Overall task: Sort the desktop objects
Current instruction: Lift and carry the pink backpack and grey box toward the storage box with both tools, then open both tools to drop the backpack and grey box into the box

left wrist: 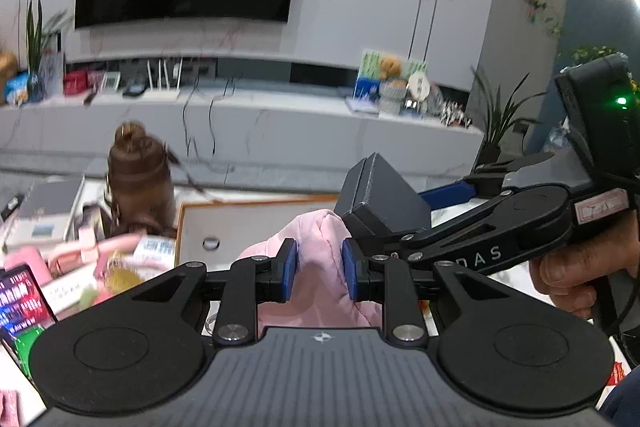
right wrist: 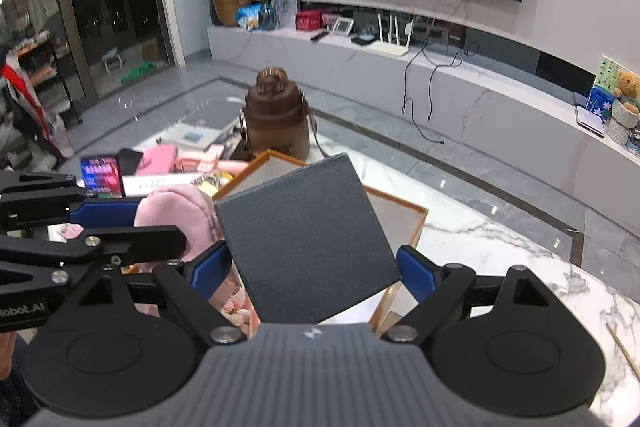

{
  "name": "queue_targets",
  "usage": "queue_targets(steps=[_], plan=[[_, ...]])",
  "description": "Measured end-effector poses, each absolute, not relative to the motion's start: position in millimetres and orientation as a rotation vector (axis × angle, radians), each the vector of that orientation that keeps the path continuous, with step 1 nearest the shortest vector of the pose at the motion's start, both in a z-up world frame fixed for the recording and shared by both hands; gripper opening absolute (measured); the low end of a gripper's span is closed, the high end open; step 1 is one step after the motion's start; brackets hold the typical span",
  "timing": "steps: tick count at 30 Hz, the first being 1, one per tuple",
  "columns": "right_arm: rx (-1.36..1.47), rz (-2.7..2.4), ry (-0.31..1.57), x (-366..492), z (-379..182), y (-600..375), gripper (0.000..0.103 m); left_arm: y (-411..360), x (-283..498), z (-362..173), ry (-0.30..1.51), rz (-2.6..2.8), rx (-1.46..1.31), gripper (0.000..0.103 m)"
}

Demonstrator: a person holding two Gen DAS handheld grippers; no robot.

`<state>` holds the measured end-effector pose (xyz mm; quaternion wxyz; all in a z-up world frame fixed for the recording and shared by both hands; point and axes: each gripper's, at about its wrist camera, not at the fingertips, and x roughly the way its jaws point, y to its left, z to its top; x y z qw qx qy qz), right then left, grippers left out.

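Box (right wrist: 308, 247), dark grey and square-faced, sits tilted on one corner between the blue pads of the right gripper (right wrist: 314, 269), clamped above the wooden-rimmed tray (right wrist: 416, 227); its underside is hidden. Beside it, the left gripper (left wrist: 320, 269) pinches a pink cloth pouch (left wrist: 320, 267), whose lower end is cut off. The brown bottle (right wrist: 276, 119) behind is blurred.

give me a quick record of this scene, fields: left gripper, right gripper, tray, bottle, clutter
left gripper: left gripper shut on pink pouch
right gripper: right gripper shut on dark grey box, held tilted above the tray
tray: wooden-rimmed tray on marble table
bottle: brown bottle upright behind the tray
clutter: lit phone, pink items and a book to the left
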<state>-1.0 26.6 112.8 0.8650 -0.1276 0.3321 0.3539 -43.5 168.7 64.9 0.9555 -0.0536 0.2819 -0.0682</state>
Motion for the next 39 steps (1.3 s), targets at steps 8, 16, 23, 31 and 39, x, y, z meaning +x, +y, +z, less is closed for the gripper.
queue_targets(steps=[8, 16, 23, 31, 39], plan=[[-0.357, 0.696, 0.758, 15.1, 75.8, 54.7, 0.089, 178.7, -22.2, 36.8, 0.668, -0.114, -0.113, 0.028], [-0.400, 0.690, 0.771, 26.2, 48.3, 69.9, 0.087, 187.9, -7.4, 23.8, 0.707, -0.087, -0.136, 0.028], [-0.387, 0.667, 0.785, 34.5, 40.0, 71.0, 0.087, 187.8, -0.3, 20.0, 0.706, -0.090, -0.139, 0.031], [-0.390, 0.661, 0.760, 33.2, 40.0, 68.0, 0.088, 194.8, 0.2, 17.4, 0.713, -0.065, -0.207, 0.073], [-0.378, 0.660, 0.752, 30.0, 44.6, 64.5, 0.088, 193.2, -1.1, 19.2, 0.707, -0.059, -0.206, 0.074]])
